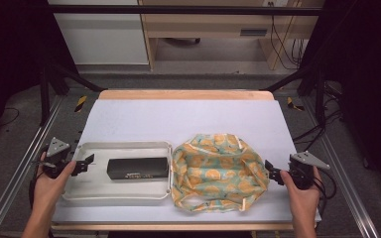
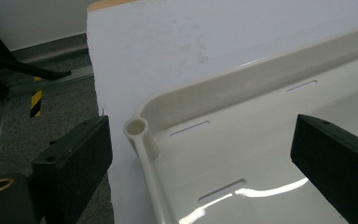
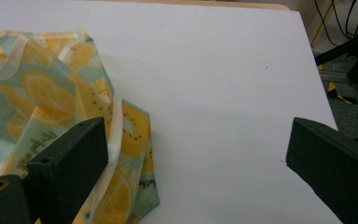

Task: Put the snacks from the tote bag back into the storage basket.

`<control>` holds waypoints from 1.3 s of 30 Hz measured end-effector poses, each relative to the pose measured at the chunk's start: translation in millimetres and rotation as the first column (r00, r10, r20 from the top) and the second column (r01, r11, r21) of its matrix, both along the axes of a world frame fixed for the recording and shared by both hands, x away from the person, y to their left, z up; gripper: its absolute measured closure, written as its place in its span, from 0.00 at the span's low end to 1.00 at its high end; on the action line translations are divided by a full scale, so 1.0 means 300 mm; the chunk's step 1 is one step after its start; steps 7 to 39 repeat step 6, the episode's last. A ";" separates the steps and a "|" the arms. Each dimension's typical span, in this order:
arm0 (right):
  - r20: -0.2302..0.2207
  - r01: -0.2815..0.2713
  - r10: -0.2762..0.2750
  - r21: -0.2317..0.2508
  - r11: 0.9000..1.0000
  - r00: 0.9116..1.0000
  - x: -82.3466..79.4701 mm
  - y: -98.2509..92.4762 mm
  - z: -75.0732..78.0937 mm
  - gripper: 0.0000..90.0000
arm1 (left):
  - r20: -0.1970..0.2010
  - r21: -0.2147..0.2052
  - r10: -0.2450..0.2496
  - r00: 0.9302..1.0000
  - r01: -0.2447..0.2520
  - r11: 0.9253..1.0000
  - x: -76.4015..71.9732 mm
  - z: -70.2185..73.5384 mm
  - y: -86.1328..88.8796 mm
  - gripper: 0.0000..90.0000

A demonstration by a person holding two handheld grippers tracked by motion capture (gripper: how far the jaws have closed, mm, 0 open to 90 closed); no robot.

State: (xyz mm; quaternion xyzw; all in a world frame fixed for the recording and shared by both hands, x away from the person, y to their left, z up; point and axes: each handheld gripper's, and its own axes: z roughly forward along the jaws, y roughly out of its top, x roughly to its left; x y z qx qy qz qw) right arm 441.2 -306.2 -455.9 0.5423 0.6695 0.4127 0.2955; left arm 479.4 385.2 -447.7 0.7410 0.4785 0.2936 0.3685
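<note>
A white plastic tray [image 1: 84, 194] lies at the table's front left with a black oblong case [image 1: 138, 168] inside it. To its right lies a crumpled cloth bag [image 1: 218, 171] printed with orange slices on pale green. My left gripper [image 1: 88, 162] is open at the tray's left rim; the left gripper view has the tray's corner [image 2: 137, 127] between its jaws. My right gripper [image 1: 271, 172] is open at the bag's right edge. In the right gripper view one jaw hangs over the bag's hem [image 3: 121, 126], the other over bare table.
The table [image 1: 188, 116] has a white top with a wooden edge; its far half is bare. Metal rails run along both sides. Dark frame struts, cables [image 1: 283, 44] and a wooden cabinet stand beyond the far edge.
</note>
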 end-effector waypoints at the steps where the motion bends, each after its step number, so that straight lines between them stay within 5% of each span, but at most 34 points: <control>1: 0.002 -0.006 0.006 -0.005 1.000 1.000 -0.006 0.003 -0.003 0.07 | -0.001 0.004 0.002 1.000 -0.002 1.000 -0.003 -0.001 -0.001 0.06; 39: 0.005 -0.004 0.004 -0.026 1.000 1.000 -0.022 0.002 -0.003 0.06 | 0.010 0.014 0.015 1.000 -0.015 1.000 -0.010 -0.005 0.006 0.06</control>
